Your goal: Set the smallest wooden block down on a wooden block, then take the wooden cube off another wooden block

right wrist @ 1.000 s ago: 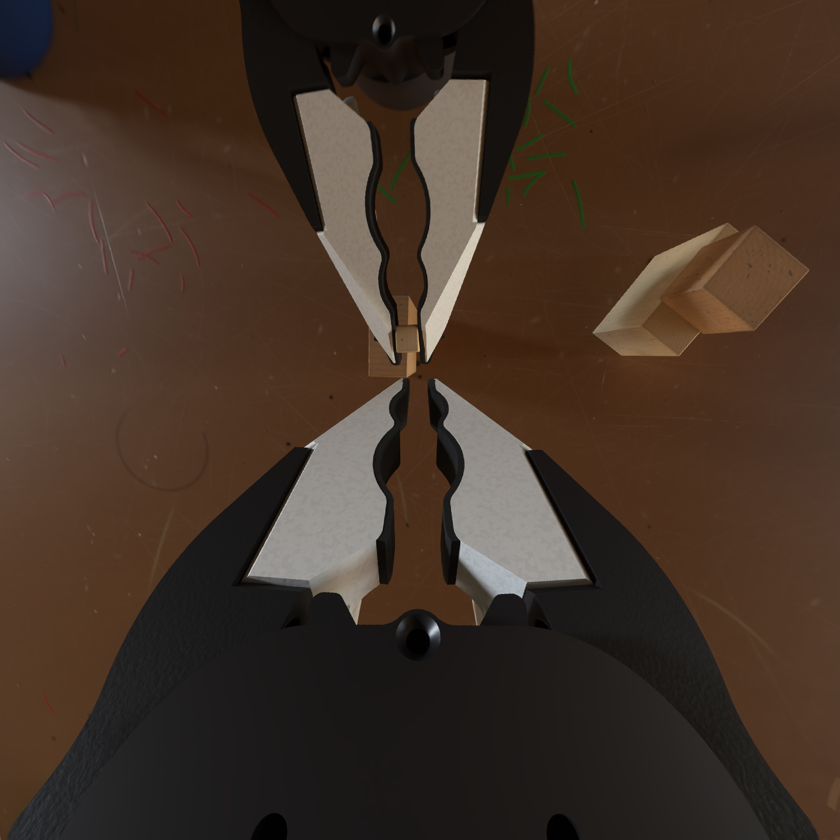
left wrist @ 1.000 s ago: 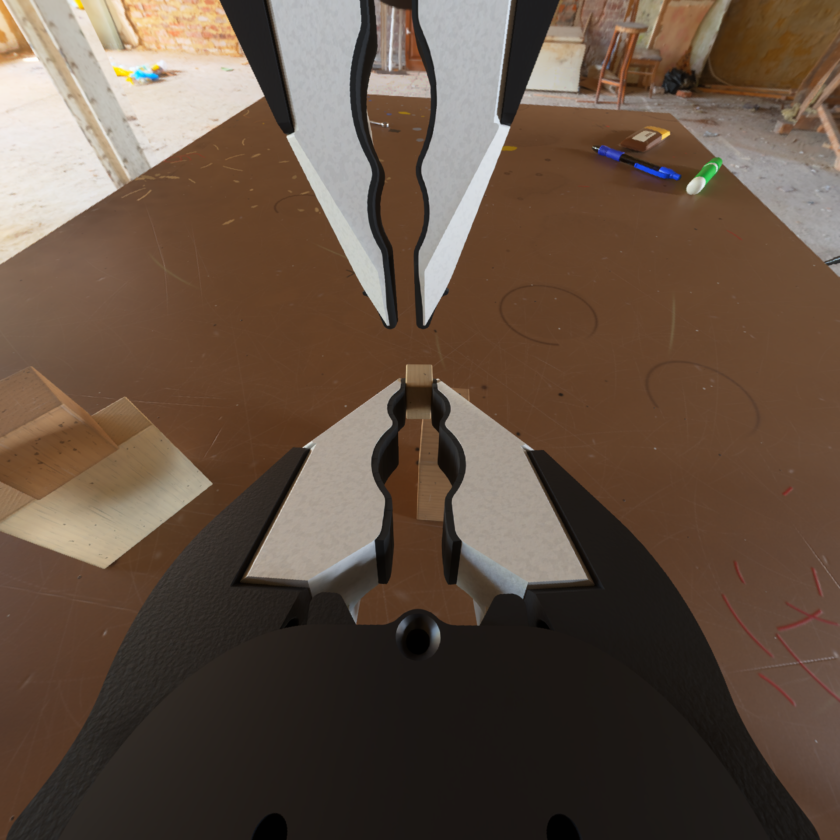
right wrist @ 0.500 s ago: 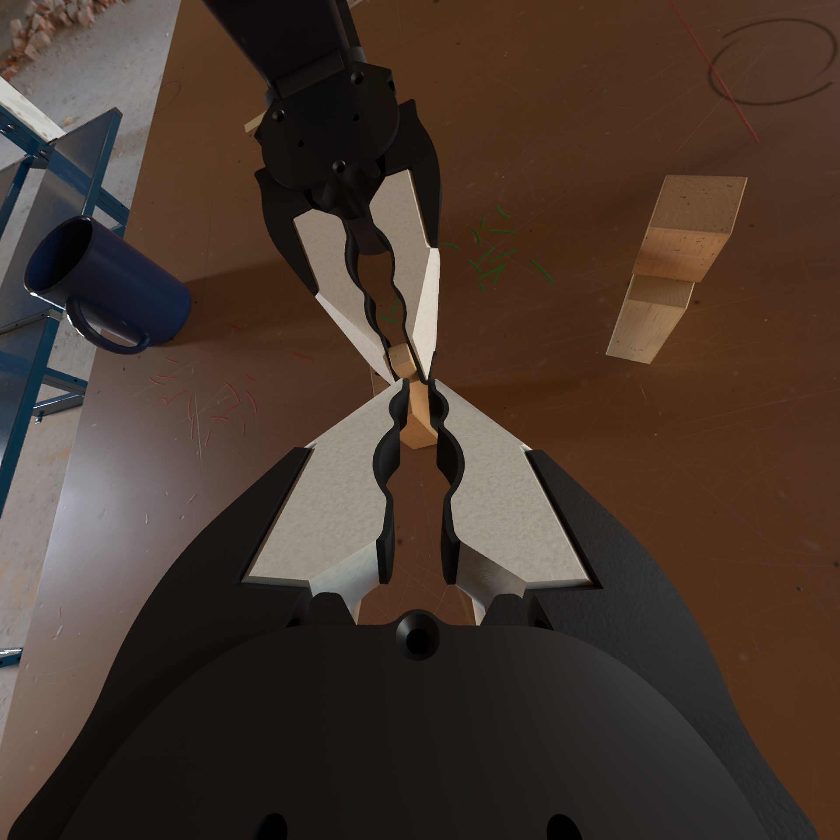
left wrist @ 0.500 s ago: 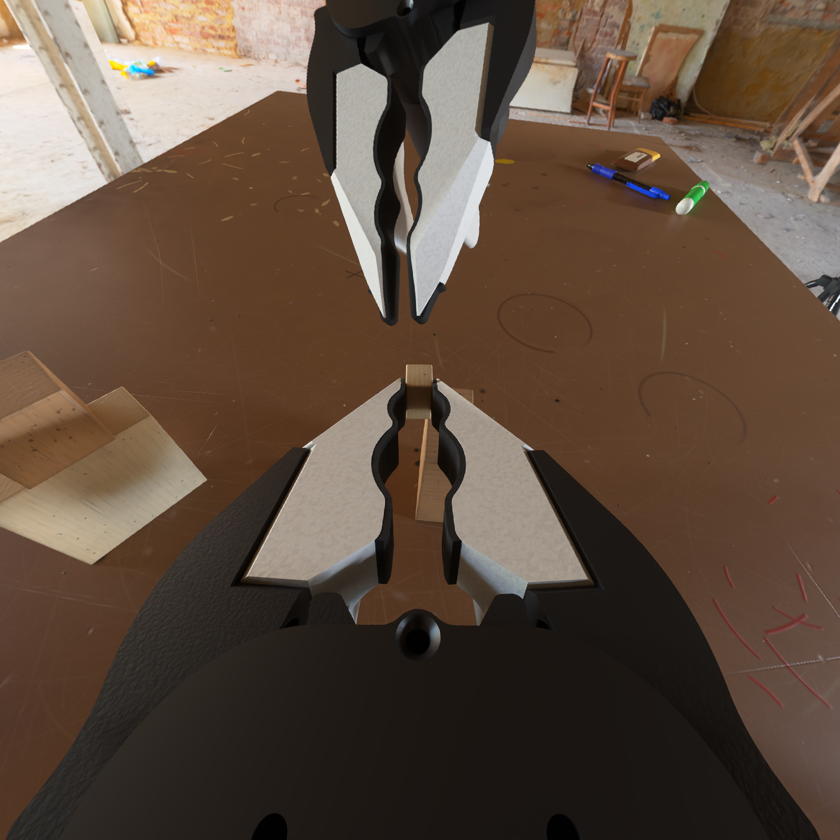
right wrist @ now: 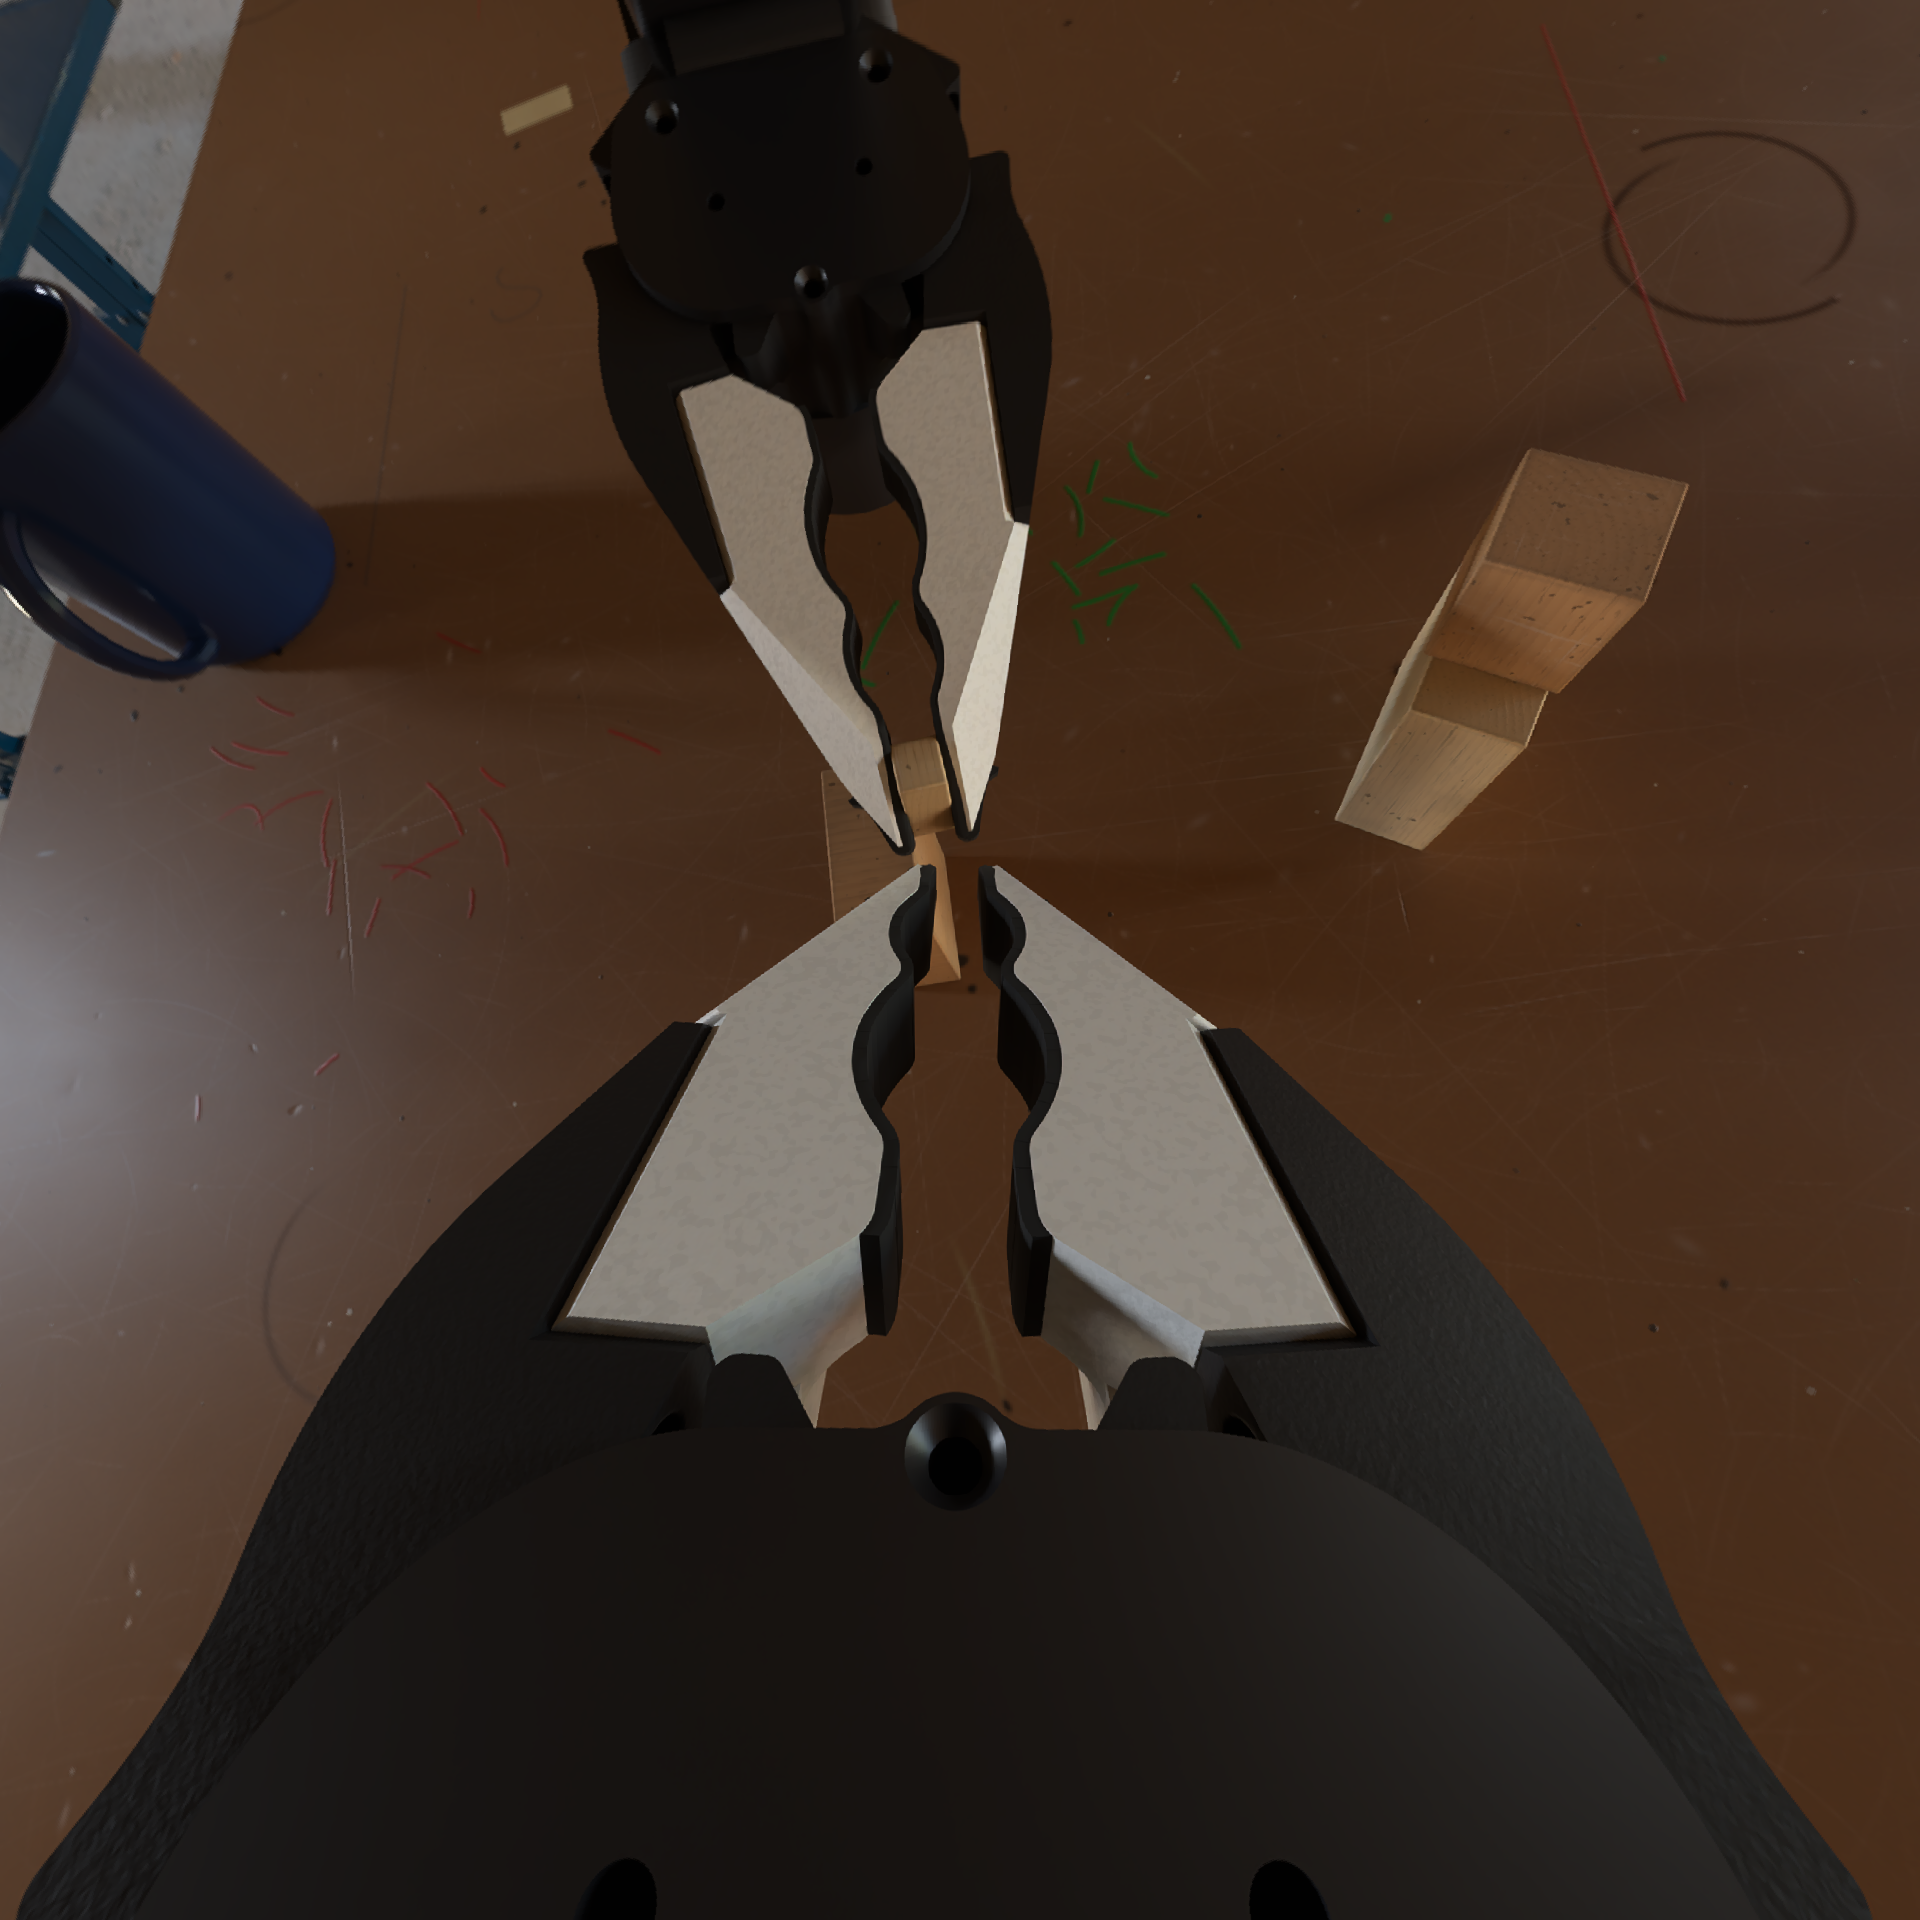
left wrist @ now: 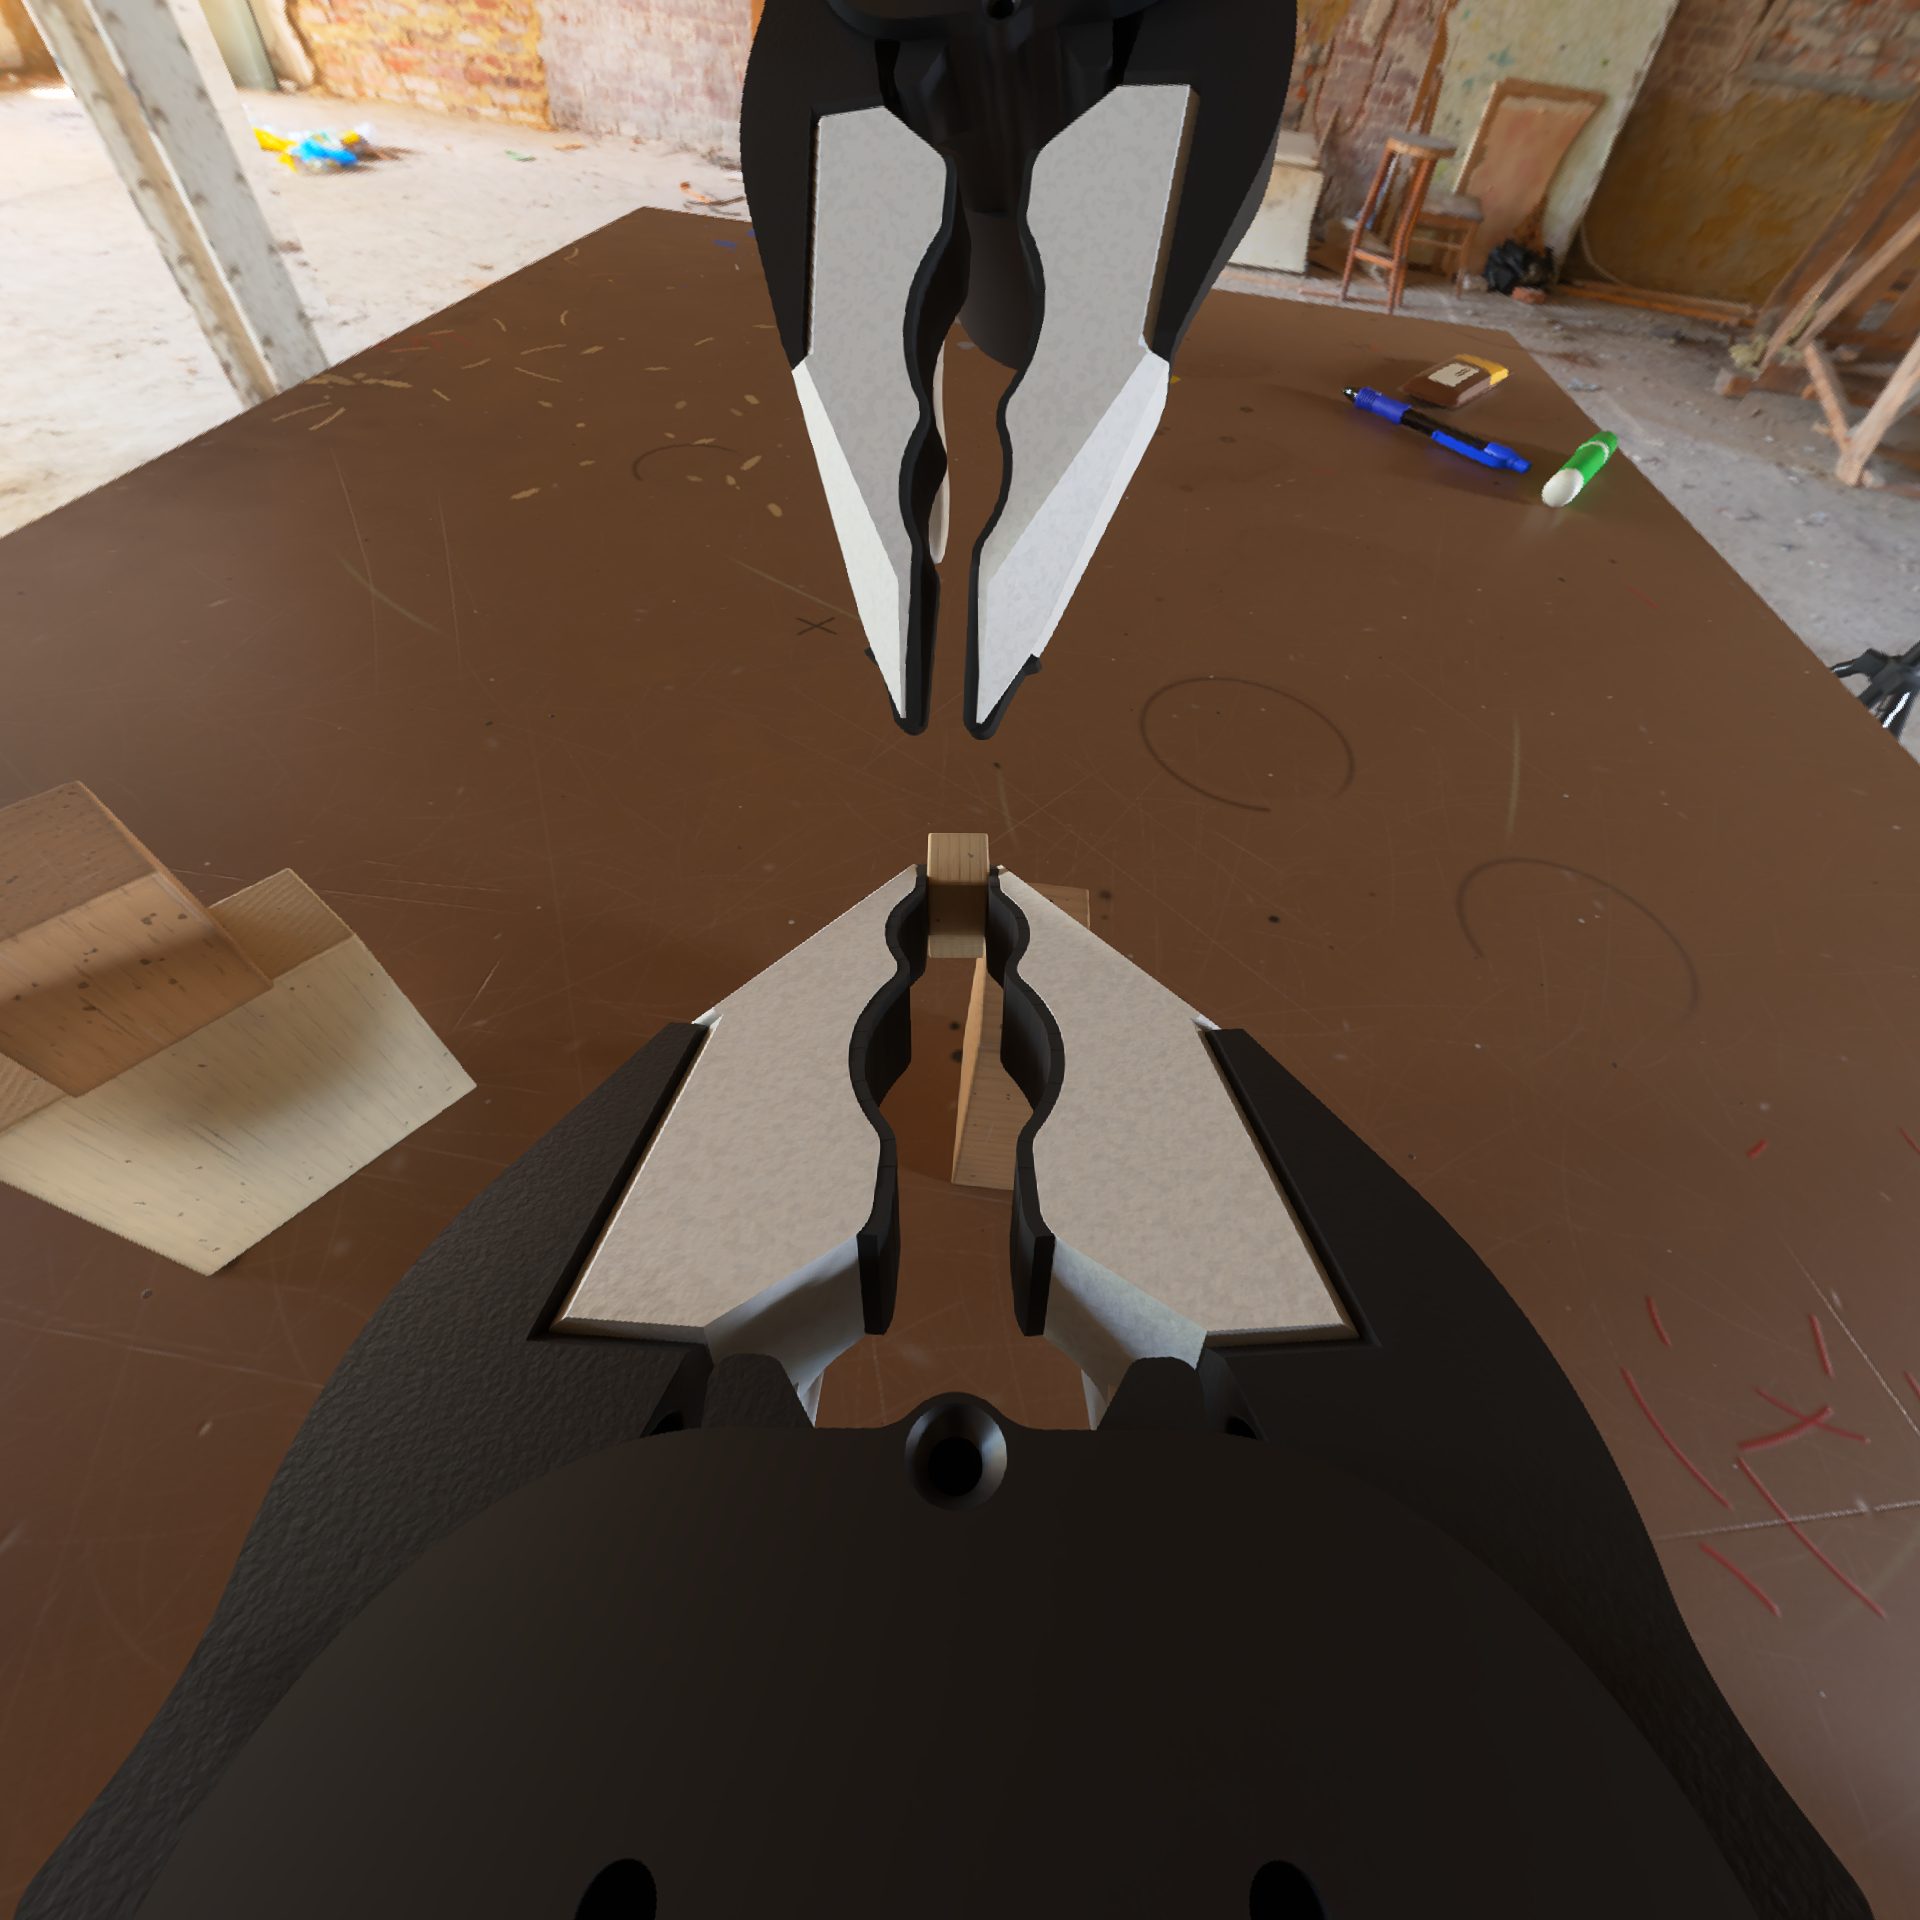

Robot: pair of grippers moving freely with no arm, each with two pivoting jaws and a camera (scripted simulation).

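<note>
Smallest of the pale wooden blocks [left wrist: 956, 896], a tiny cube-like piece, sits pinched between the tips of the left claw [left wrist: 957, 883], raised over the brown scratched surface [left wrist: 1351, 1039]. In the right wrist view that same small block [right wrist: 923, 788] shows between the left claw's [right wrist: 928, 831] tips. Directly beneath it stands a taller, narrow wooden block [left wrist: 982, 1081] on the surface; whether the small piece touches its top cannot be told.

Facing it tip to tip hangs the right claw [left wrist: 941, 727], its fingers set narrow with only a slim gap and nothing between them. In its own view the right claw [right wrist: 956, 883] sits just beside the narrow wooden block [right wrist: 847, 847], close against the left claw's tips, so the two crowd the same spot.

Off to the left claw's left lies a flat, light wooden slab [left wrist: 239, 1132] with a darker wooden cube [left wrist: 104, 956] resting on it; from the right wrist view this cube [right wrist: 1569, 582] on its slab [right wrist: 1439, 758] lies well apart from both claws.

Other things keep to the edges: a dark blue mug [right wrist: 145, 509] on its side, a blue pen [left wrist: 1439, 428], a green-and-white marker [left wrist: 1579, 470] and a small brown and yellow eraser [left wrist: 1455, 376] at the far corner.
</note>
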